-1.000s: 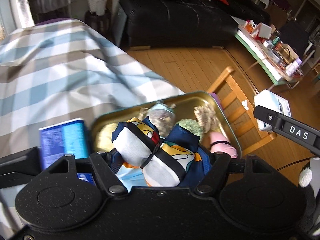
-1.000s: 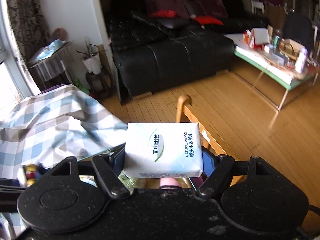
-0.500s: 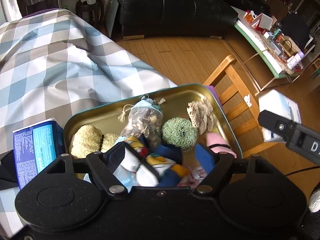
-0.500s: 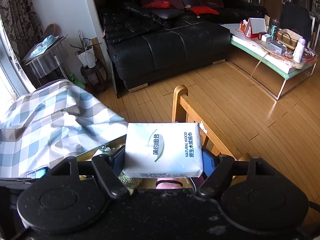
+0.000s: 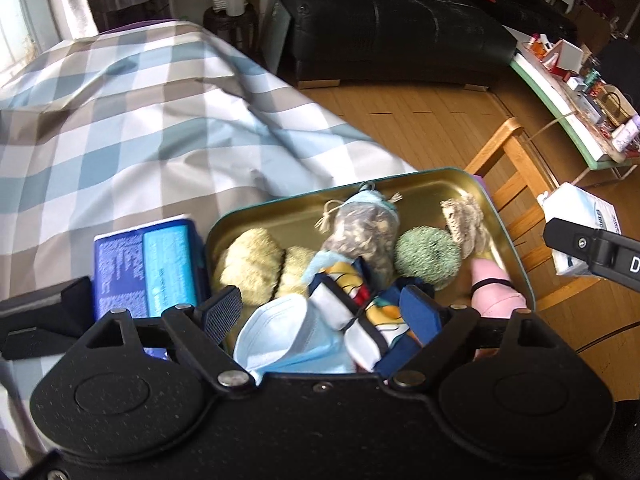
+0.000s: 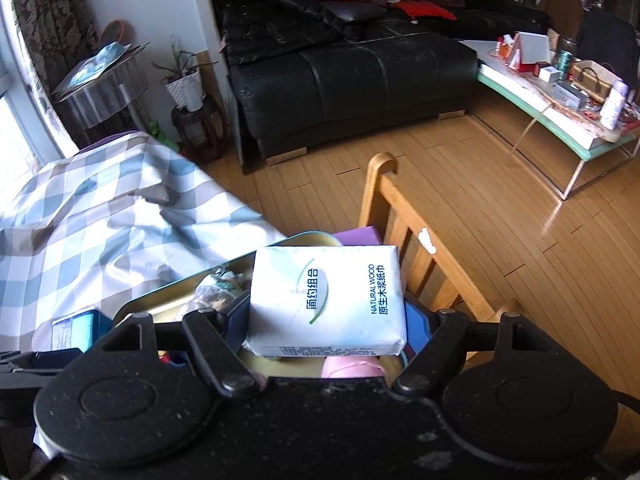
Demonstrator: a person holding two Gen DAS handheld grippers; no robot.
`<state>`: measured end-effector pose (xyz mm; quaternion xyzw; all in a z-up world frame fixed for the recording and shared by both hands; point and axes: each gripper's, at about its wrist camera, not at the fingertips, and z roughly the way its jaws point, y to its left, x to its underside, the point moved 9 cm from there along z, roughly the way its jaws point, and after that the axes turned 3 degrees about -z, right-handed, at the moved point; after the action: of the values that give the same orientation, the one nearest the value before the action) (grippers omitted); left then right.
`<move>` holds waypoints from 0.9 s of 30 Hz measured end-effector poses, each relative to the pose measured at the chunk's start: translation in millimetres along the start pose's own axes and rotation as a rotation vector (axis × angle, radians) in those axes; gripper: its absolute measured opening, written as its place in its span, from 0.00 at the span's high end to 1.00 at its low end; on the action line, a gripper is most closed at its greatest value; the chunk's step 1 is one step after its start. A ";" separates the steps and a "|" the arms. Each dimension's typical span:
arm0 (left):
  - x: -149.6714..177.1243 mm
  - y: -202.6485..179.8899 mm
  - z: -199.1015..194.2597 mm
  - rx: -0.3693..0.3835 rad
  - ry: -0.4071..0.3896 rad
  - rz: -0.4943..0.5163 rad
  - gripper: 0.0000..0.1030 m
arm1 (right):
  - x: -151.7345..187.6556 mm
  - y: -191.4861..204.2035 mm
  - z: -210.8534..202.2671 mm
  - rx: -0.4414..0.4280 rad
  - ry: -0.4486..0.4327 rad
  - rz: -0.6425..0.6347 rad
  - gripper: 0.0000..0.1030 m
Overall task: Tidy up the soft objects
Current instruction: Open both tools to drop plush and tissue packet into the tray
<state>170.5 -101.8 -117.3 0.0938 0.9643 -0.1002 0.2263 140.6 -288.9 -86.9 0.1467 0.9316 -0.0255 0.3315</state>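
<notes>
Left gripper point(image 5: 320, 312) spread wide, gripping nothing, poised just above the gold tray point(image 5: 432, 192). Right gripper point(image 6: 326, 320) clamped on a white tissue pack point(image 6: 326, 300), raised above the tray's right edge.

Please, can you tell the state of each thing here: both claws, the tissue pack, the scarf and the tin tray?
Left claw: open, over the tray.
Right claw: shut on tissue pack.
Knotted scarf: lying loose in tray.
Tin tray: open, holding soft items.

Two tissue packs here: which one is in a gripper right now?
The white pack, clamped between the right gripper's fingers above the tray. The blue pack lies on the checked cloth beside the tray, ungripped.
</notes>
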 end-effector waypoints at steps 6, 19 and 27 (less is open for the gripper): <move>8.2 6.8 -7.3 -0.065 -0.010 -0.011 0.20 | 0.1 5.0 -1.8 0.001 -0.002 -0.022 0.24; 18.0 10.3 -28.3 -0.120 -0.063 -0.020 0.20 | 2.3 1.7 -1.7 0.018 0.010 -0.022 0.24; 26.1 6.5 -28.8 -0.116 -0.059 -0.018 0.20 | 4.1 3.4 -2.1 0.026 0.006 -0.040 0.24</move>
<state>137.0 -85.2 -104.9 0.0689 0.9623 -0.0487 0.2586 137.2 -284.2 -87.6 0.1325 0.9350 -0.0435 0.3260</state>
